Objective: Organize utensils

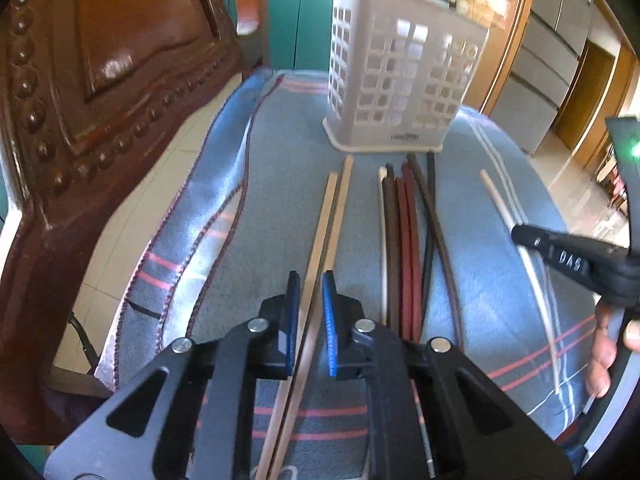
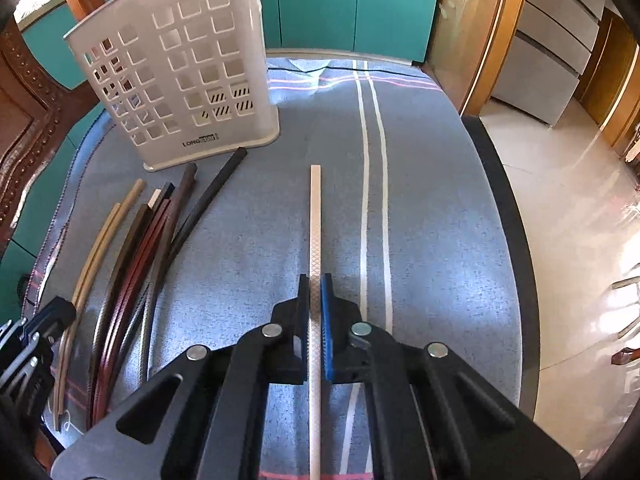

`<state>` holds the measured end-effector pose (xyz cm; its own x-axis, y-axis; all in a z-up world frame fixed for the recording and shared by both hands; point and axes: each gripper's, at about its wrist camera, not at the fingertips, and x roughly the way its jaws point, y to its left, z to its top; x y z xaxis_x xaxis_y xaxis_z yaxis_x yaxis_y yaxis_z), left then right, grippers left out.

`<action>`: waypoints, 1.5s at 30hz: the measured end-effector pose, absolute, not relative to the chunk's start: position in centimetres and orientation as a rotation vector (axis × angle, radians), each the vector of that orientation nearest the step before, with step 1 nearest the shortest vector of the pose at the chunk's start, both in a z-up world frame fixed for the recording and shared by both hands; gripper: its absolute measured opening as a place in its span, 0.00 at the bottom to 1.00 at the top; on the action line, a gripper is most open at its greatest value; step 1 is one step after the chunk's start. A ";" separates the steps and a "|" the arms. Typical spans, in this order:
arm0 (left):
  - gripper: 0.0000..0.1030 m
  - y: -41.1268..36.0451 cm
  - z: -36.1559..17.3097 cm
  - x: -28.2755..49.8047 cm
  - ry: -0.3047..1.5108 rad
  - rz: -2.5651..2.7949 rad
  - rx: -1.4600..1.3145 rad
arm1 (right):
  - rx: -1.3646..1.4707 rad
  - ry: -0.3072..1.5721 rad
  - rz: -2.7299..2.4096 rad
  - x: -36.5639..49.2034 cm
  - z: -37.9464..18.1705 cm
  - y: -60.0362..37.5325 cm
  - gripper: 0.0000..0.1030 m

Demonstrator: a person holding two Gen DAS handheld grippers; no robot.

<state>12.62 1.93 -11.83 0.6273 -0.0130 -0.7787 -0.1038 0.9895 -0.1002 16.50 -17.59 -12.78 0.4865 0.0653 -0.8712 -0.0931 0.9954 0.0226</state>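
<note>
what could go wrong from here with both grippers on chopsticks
1. The right gripper pinches the white chopstick near one end, so the long free end could swing or slip.
2. The left gripper straddles two tan chopsticks; it may grab both or drop one.
3. The light holder could tip if nudged.

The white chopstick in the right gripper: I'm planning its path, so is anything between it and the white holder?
Nothing visible blocks it. The right gripper is shut on the white chopstick, and only bare blue cloth lies ahead. The holder stands ahead to the left; the loose chopsticks lie further left.
</note>
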 end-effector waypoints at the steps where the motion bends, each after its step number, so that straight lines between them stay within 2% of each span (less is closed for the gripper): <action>1: 0.12 1.9 -11.6 12.7 0.881 0.050 -0.148 | -0.028 1.057 0.098 17.0 -13.0 -18.0 0.06; 12: 0.13 1.3 -11.3 13.0 0.859 0.028 -0.150 | -0.064 1.044 0.092 16.5 -13.4 -17.4 0.09; 16: 0.30 1.8 -11.3 12.8 0.863 0.035 -0.156 | -0.065 1.040 0.095 16.5 -13.4 -17.2 0.15; 18: 0.32 1.9 -11.5 12.8 0.872 0.034 -0.155 | -0.065 1.037 0.096 16.4 -13.3 -17.0 0.17; 20: 0.39 1.9 -11.7 12.7 0.882 0.034 -0.149 | -0.065 1.034 0.096 16.4 -13.3 -17.1 0.19; 27: 0.40 1.5 -12.8 13.3 0.931 0.048 -0.126 | -0.071 1.035 0.094 16.5 -13.3 -16.9 0.24; 28: 0.39 1.5 -12.9 13.4 0.939 0.051 -0.121 | -0.072 1.035 0.095 16.5 -13.3 -16.8 0.24; 29: 0.33 1.5 -13.1 13.5 0.944 0.056 -0.117 | -0.073 1.034 0.095 16.5 -13.3 -16.8 0.24; 34: 0.15 1.8 -13.3 13.6 0.951 0.068 -0.114 | -0.074 1.034 0.096 16.5 -13.4 -16.8 0.25; 45: 0.10 2.5 -12.3 13.0 0.901 0.092 -0.131 | -0.082 1.031 0.093 16.5 -13.4 -16.7 0.28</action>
